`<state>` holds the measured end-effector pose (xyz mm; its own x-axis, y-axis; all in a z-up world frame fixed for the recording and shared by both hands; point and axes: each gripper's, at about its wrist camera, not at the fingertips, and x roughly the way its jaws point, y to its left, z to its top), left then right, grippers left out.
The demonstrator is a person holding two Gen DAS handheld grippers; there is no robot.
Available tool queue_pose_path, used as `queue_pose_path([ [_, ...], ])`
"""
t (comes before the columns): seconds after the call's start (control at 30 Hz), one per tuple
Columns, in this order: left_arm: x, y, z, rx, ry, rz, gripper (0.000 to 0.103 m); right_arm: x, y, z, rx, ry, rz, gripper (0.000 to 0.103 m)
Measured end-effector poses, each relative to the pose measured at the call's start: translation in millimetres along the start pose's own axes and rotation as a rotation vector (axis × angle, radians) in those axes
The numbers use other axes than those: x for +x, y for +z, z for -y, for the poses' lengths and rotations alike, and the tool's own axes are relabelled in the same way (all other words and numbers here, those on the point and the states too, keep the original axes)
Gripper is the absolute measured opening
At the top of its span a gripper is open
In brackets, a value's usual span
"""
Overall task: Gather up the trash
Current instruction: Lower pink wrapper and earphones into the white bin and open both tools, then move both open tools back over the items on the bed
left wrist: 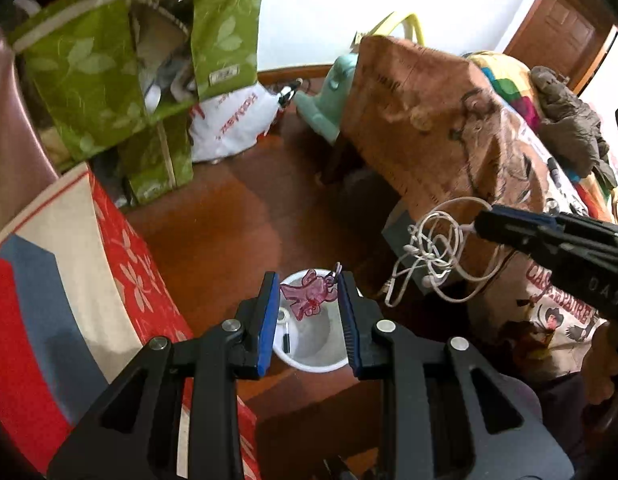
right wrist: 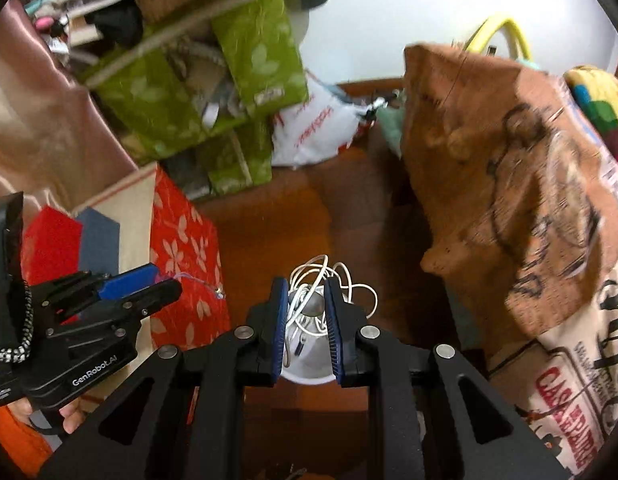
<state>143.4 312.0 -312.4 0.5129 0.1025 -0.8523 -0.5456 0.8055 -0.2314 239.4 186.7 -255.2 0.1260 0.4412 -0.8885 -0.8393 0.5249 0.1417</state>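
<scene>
A white trash bin (left wrist: 313,350) stands on the wooden floor, with small items inside. My left gripper (left wrist: 309,296) hovers right above it, open, and a flat pink translucent piece (left wrist: 307,294) sits between its fingers against the right pad. My right gripper (right wrist: 307,312) is shut on a tangle of white earphone cable (right wrist: 333,280) and holds it above the bin (right wrist: 309,372). In the left wrist view the right gripper (left wrist: 485,226) is to the right with the cable (left wrist: 433,256) hanging from its tips. The left gripper (right wrist: 165,284) shows at the left of the right wrist view.
A red floral box (left wrist: 121,264) stands left of the bin. A bed with a brown printed cover (left wrist: 449,128) is to the right. Green leaf-print storage bags (left wrist: 109,80) and a white plastic bag (left wrist: 233,120) are piled at the back.
</scene>
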Motion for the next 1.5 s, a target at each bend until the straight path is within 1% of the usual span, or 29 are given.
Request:
queue_pose_path([
  [0.07, 9, -4, -3, -0.016, -0.007, -0.021, 0.029, 14, -3, 0, -0.003, 0.011, -0.041, 0.017],
  [0.2, 23, -8, -4, -0.033, -0.012, -0.052, 0.029, 33, -6, 2, 0.01, 0.026, -0.089, 0.018],
  [0.3, 32, -10, -3, -0.037, -0.018, -0.071, 0.029, 44, -5, 8, 0.026, 0.071, -0.135, 0.019],
  [0.33, 34, -9, -2, -0.036, -0.021, -0.076, 0.029, 47, -5, 10, 0.032, 0.08, -0.151, 0.022],
  [0.37, 37, -9, -1, -0.035, -0.023, -0.08, 0.029, 49, -4, 11, 0.035, 0.084, -0.161, 0.031],
  [0.43, 41, -8, 2, -0.029, -0.025, -0.088, 0.029, 51, -5, 13, 0.041, 0.084, -0.169, 0.041],
  [0.53, 49, -6, 6, -0.024, -0.034, -0.102, 0.029, 50, -5, 17, 0.038, 0.073, -0.168, 0.042],
  [0.63, 56, -3, 12, -0.02, -0.046, -0.117, 0.029, 45, -5, 22, 0.046, 0.063, -0.153, 0.042],
  [0.87, 73, 5, 30, 0.004, -0.071, -0.164, 0.029, 26, -7, 33, 0.046, 0.005, -0.105, 0.042],
  [0.93, 77, 6, 35, 0.011, -0.071, -0.183, 0.03, 21, -7, 35, 0.042, -0.009, -0.094, 0.042],
  [1.0, 76, 7, 41, 0.023, -0.063, -0.184, 0.032, 15, -7, 37, 0.034, -0.022, -0.08, 0.042],
  [1.1, 67, 7, 49, 0.054, -0.035, -0.162, 0.042, 5, -7, 40, 0.032, -0.03, -0.06, 0.042],
  [1.17, 59, 7, 53, 0.074, -0.022, -0.145, 0.05, -1, -7, 42, 0.04, -0.024, -0.047, 0.042],
  [1.3, 44, 10, 59, 0.093, -0.006, -0.122, 0.05, -17, -7, 46, 0.053, -0.028, -0.012, 0.042],
  [1.5, 6, 19, 72, 0.106, -0.006, -0.047, 0.05, -52, -9, 52, 0.062, -0.048, 0.058, 0.042],
])
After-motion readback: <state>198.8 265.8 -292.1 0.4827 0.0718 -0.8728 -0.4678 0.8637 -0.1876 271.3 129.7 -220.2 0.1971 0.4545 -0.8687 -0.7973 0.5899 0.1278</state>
